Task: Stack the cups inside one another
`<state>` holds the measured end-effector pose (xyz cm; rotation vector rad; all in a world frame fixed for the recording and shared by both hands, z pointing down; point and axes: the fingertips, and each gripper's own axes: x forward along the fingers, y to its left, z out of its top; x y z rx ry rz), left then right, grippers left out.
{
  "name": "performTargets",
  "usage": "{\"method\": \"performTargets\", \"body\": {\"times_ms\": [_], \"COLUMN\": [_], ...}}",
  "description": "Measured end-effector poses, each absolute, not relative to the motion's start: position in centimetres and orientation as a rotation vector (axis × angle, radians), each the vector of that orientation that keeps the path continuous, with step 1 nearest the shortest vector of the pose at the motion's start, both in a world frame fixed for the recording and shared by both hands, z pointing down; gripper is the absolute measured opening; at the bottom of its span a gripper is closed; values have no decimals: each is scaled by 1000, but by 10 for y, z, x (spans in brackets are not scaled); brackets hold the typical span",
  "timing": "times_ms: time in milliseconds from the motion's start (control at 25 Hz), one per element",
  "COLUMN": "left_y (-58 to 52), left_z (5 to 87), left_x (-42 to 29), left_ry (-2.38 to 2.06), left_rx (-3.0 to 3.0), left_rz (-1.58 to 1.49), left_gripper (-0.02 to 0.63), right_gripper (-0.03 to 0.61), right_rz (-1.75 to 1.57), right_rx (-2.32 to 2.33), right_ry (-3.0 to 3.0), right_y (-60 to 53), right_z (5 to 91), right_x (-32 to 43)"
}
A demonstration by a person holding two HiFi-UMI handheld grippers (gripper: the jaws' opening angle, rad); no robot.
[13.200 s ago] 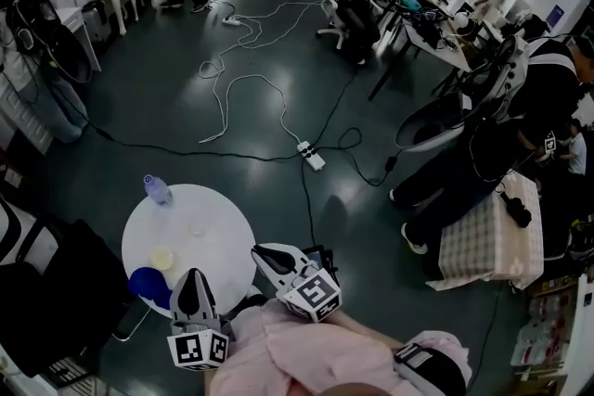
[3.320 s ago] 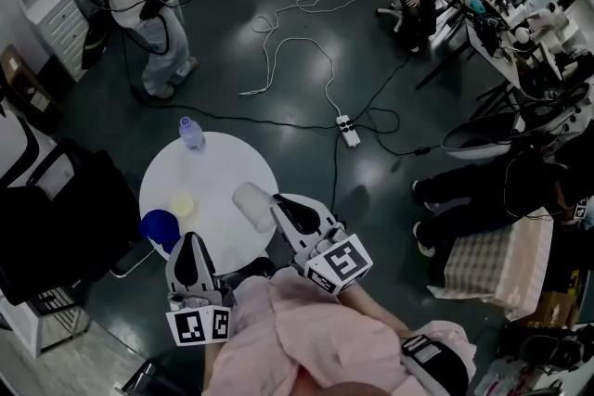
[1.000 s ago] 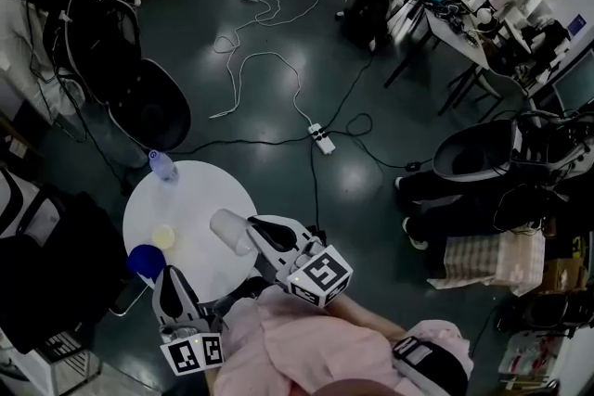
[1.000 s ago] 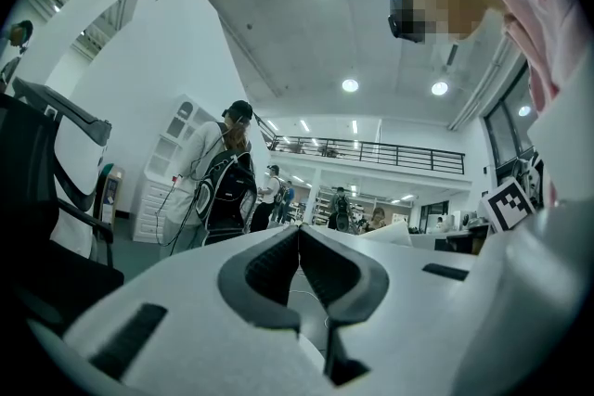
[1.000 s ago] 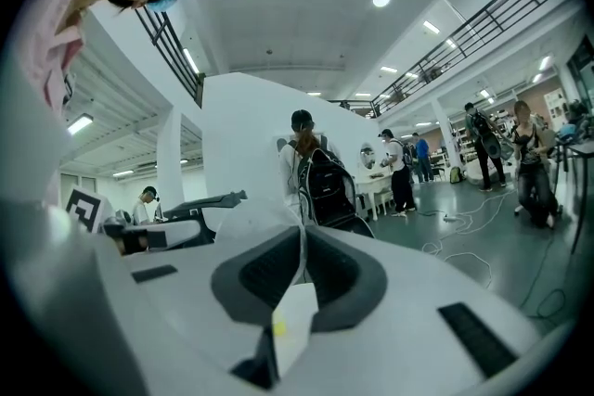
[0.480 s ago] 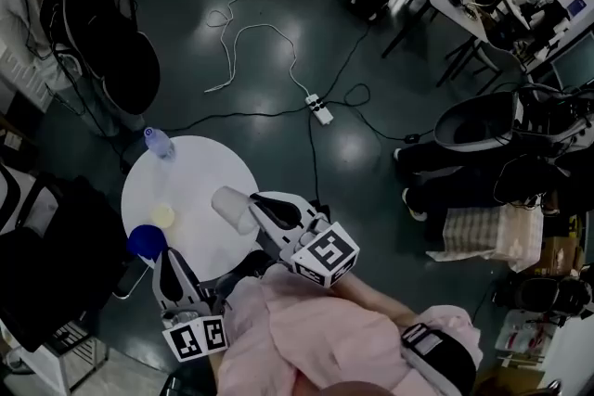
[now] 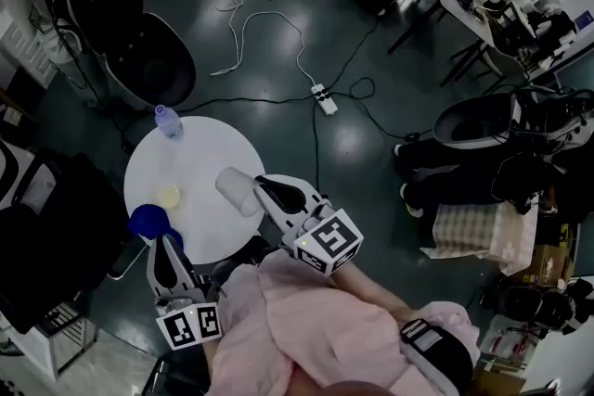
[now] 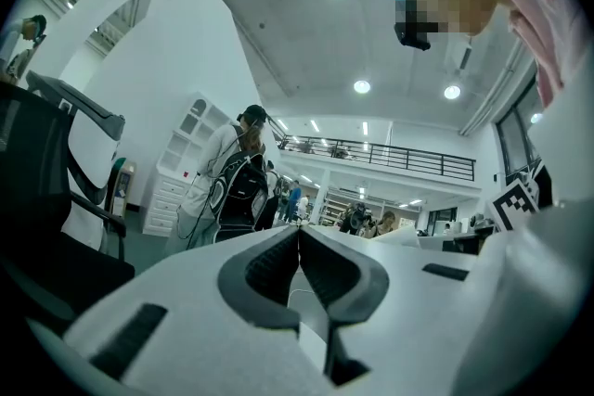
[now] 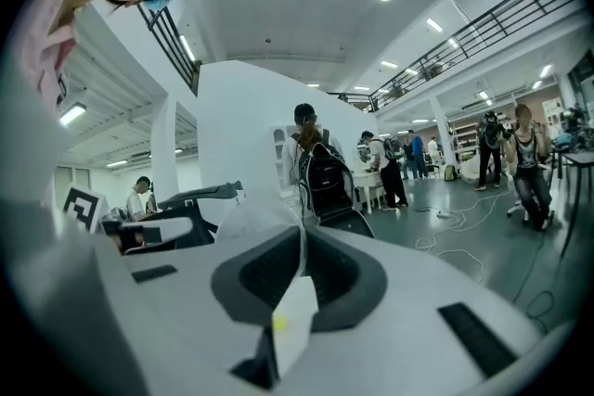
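Right jaws: clenched on the thin side wall of the clear cup (image 9: 243,216); the right gripper (image 9: 303,266) carries it.
Left jaws: pressed together with nothing between them; the left gripper (image 8: 299,246) is empty and points up into the room.
Clear cup position: in the head view it hangs tilted off the right gripper's tips, above the near-right part of the counter (image 7: 209,153), not set down.
Other cups: the yellow cup (image 7: 168,196) stands on the counter, left of the clear cup and apart from it. The blue cup (image 7: 148,221) sits at the near-left edge, just ahead of the left gripper.
Bottle (image 7: 167,120): at the far edge, well apart from the cups.
Risk, grip: the pinch is on one thin wall only, so the cup may buckle, pivot or slip out.
Risk, nesting: the cup is tilted, so its rim may clip the yellow cup and tip or skid it; nothing steadies the yellow cup.
Risk, edge: a nudge from the left gripper could push the blue cup off the counter.
Risk, fit: which cup fits inside which cannot be judged here; forcing could jam them.
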<state>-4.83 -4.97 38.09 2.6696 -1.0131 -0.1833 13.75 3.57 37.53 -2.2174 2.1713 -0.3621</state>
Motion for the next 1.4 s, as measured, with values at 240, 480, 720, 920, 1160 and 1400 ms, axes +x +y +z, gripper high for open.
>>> {"method": "performTargets", "body": {"times_ms": [240, 480, 720, 920, 1160, 1400], "left_y": [-65, -73, -78, -81, -102, -120], "left_z": [389, 375, 375, 373, 370, 380], "left_x": [-71, -69, -90, -101, -117, -143], "left_ry": [-1036, -1031, -1038, -1067, -1122, -1160], "left_rx": [2646, 2651, 2674, 2676, 2669, 2656], "left_rz": [-140, -147, -154, -176, -184, -180], "left_gripper": [18, 18, 18, 18, 18, 18], "right_gripper": [37, 37, 37, 37, 38, 38], "right_rz": [-415, -421, -427, -404, -429, -441], "right_rx": [-2209, -2195, -2181, -2176, -2191, -2176], "right_ry": [2173, 2188, 2215, 2246, 2288, 2336], "right_y": [12, -1, -12, -19, -48, -79], "right_z": [382, 372, 376, 379, 397, 417], "right_x": [123, 123, 106, 102, 98, 78]}}
